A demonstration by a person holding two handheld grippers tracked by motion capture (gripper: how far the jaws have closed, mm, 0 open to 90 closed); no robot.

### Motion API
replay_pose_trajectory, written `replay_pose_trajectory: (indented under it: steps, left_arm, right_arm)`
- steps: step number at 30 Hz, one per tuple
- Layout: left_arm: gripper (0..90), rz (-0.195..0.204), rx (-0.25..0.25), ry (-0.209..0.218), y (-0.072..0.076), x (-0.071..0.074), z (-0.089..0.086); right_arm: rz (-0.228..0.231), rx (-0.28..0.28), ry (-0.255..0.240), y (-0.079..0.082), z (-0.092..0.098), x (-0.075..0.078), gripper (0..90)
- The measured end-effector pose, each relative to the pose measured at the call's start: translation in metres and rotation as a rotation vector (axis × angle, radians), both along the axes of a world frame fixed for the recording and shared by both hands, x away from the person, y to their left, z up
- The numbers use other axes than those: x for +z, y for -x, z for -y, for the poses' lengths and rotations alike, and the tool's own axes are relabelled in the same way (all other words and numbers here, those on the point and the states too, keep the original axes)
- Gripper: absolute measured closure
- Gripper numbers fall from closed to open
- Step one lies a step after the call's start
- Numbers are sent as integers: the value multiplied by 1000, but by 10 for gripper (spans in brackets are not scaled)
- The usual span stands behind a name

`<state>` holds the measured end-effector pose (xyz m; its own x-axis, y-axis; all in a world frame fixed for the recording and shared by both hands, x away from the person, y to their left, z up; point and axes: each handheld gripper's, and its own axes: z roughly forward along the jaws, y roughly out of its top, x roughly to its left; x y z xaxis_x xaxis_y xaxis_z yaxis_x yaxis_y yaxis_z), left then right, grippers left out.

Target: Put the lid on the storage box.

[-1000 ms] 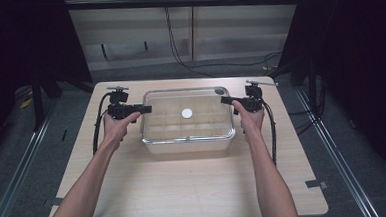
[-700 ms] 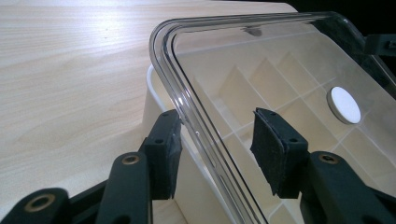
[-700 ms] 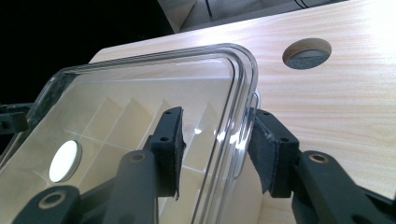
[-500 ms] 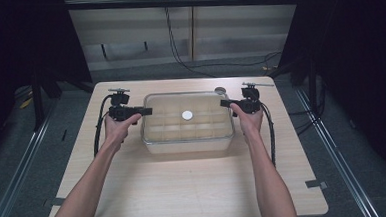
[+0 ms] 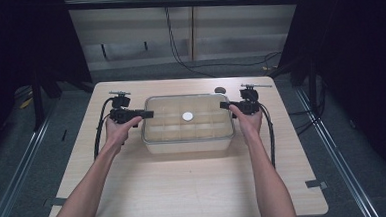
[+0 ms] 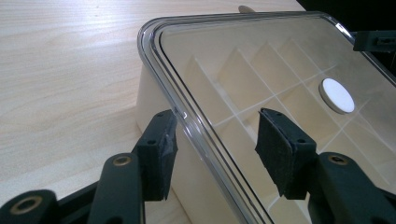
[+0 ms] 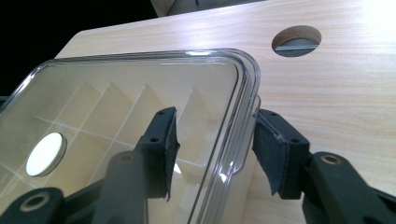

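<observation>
Standing at the near edge, the person is holding the left gripper and right gripper at the clear lid's short ends in mid-frame. Both jaws have just been opening, straddling the rim, pads apart. The box is resting on the table.

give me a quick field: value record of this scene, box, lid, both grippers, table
box: cream compartment box with a grid of dividers, mid table
lid: clear lid on the box, white round disc at its centre
left gripper: left gripper at the lid's left edge, jaws astride the rim with gaps at both pads, just been opening
right gripper: right gripper at the lid's right edge, jaws astride the rim, not pressing, just been opening
table: light wood table, round hole near the far edge
</observation>
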<state>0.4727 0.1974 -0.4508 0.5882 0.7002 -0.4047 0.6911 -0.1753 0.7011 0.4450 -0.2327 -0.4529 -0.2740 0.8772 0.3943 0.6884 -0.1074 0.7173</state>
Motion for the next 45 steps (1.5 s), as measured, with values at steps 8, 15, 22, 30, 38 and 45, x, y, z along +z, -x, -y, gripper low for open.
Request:
replay_pose_trajectory:
  steps: [8,15,22,30,38,45]
  left_arm:
    - [379,-26,8,30,4,-5,-2]
    - [348,10,-11,-28,12,1,3]
    - [330,50,-32,-5,27,12,-9]
    - [472,139,-49,-3,65,22,-32]
    - [423,182,-40,-54,90,28,-45]
    - [368,177,-51,-68,116,21,-55]
  right_arm:
    - [-10,-14,-9,5,4,-3,388]
    - [13,-3,-39,13,6,3,373]
    - [57,39,-49,27,4,15,366]
    - [138,99,-16,67,2,28,416]
    - [170,124,-49,102,8,30,426]
    - [166,134,-9,128,18,29,406]
